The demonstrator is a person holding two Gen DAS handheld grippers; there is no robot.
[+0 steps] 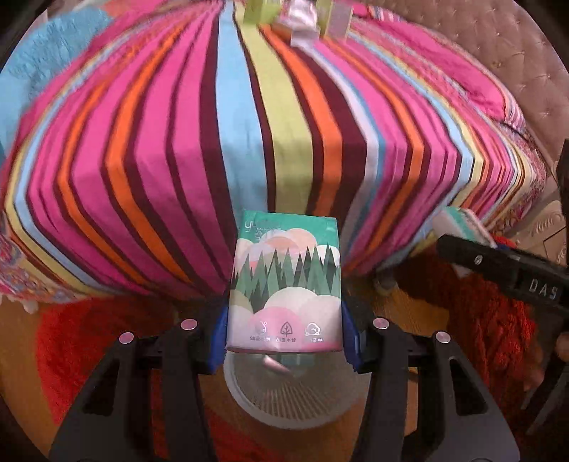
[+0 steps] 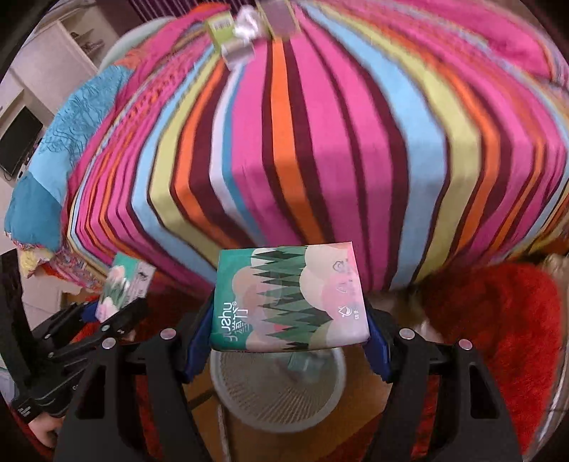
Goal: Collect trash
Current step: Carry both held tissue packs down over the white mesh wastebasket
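Two tissue packs are being held at once, one in each gripper. In the left wrist view, the left gripper (image 1: 284,341) is clamping a tissue pack (image 1: 284,280) between its blue pads, printed trees upright, in the lower centre of the frame. Directly beneath it, a white slatted bin (image 1: 295,394) is showing its round opening. At the right edge of this view the right gripper (image 1: 505,270) is reaching in, and only a sliver of its pack is showing.

In the right wrist view, the right gripper (image 2: 288,344) is squeezing a second tissue pack (image 2: 288,298) turned sideways, again lower centre, right above the same bin (image 2: 277,387). Only this view is showing the left gripper (image 2: 117,316) from the side, at lower left, with its pack tilted.

Both views are showing the striped bedspread (image 1: 249,124) filling the upper frame, with blurred small boxes and a silvery wrapper (image 2: 245,32) lying at its far top edge. A red shaggy rug (image 2: 498,320) is covering the floor around the bin.
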